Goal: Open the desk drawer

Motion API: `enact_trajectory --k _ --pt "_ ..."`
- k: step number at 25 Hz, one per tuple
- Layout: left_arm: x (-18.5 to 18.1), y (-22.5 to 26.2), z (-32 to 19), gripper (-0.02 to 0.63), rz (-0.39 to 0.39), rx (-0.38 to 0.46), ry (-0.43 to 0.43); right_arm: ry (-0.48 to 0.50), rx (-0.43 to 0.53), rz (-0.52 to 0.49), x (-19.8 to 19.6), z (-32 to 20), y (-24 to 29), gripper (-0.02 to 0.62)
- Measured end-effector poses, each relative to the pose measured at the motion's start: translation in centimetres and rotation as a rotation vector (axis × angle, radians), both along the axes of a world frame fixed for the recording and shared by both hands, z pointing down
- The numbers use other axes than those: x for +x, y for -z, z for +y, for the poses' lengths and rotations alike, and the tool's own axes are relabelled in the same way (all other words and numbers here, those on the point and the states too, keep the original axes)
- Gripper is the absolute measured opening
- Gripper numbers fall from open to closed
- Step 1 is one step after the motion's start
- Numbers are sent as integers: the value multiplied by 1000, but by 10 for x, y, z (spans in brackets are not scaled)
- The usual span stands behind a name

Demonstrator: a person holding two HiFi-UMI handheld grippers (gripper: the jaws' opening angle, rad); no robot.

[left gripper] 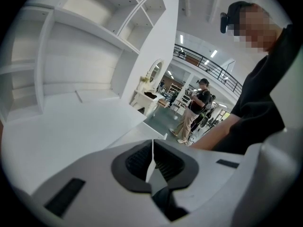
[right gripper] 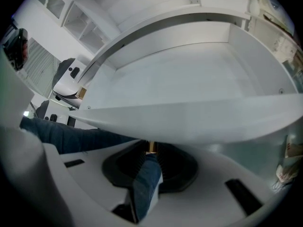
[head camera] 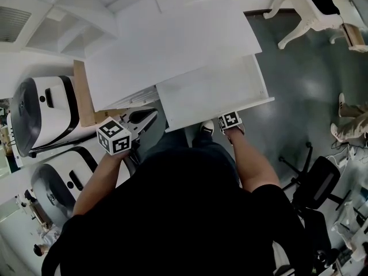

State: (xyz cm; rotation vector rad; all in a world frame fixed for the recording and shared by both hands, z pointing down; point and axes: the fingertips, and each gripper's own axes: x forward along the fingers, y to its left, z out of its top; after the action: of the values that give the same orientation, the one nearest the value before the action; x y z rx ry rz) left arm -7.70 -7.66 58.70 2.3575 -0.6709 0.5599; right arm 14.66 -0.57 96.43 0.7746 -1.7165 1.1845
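Observation:
The white desk [head camera: 172, 45] has its drawer [head camera: 213, 91] pulled out toward me, and the inside [right gripper: 189, 79] is bare. My right gripper [head camera: 229, 121] sits at the middle of the drawer's front edge. In the right gripper view the front panel [right gripper: 199, 119] runs just above the jaws. There my right gripper [right gripper: 150, 148] is shut on a small brass handle under the panel. My left gripper [head camera: 144, 117] hovers left of the drawer, off the desk's near edge. Seen in its own view, my left gripper [left gripper: 152, 150] is shut with nothing between its pads.
Two white-and-black machines [head camera: 43, 111] [head camera: 63, 183] and a wooden board [head camera: 86, 96] stand to the left. A black office chair [head camera: 316, 183] is at the right, white furniture [head camera: 310, 10] at the far right. Desk shelves [left gripper: 94, 41] rise behind. A person [left gripper: 194, 110] stands in the distance.

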Motion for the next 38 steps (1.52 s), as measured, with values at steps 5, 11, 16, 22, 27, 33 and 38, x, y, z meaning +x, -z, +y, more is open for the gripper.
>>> enact_trajectory --k 5,11,16,22,27,33,38 --pt "-4 1 1 14 5 7 10 -47 11 -33 5 2 3 79" --pt "-4 4 -2 14 24 24 26 -72 20 -28 17 16 12 81" --pt "3 10 -6 14 47 49 22 -109 83 -46 33 9 35 75" --pt "12 14 -8 14 69 69 19 -107 248 -67 47 -14 86 46" --pt "22 15 -10 14 93 79 7 -144 369 -90 58 -30 133 30" --pt "30 19 -16 14 116 99 -14 -179 494 -87 66 -51 186 28" --pt "32 29 -22 14 135 131 -12 -227 607 -123 69 -76 238 15"
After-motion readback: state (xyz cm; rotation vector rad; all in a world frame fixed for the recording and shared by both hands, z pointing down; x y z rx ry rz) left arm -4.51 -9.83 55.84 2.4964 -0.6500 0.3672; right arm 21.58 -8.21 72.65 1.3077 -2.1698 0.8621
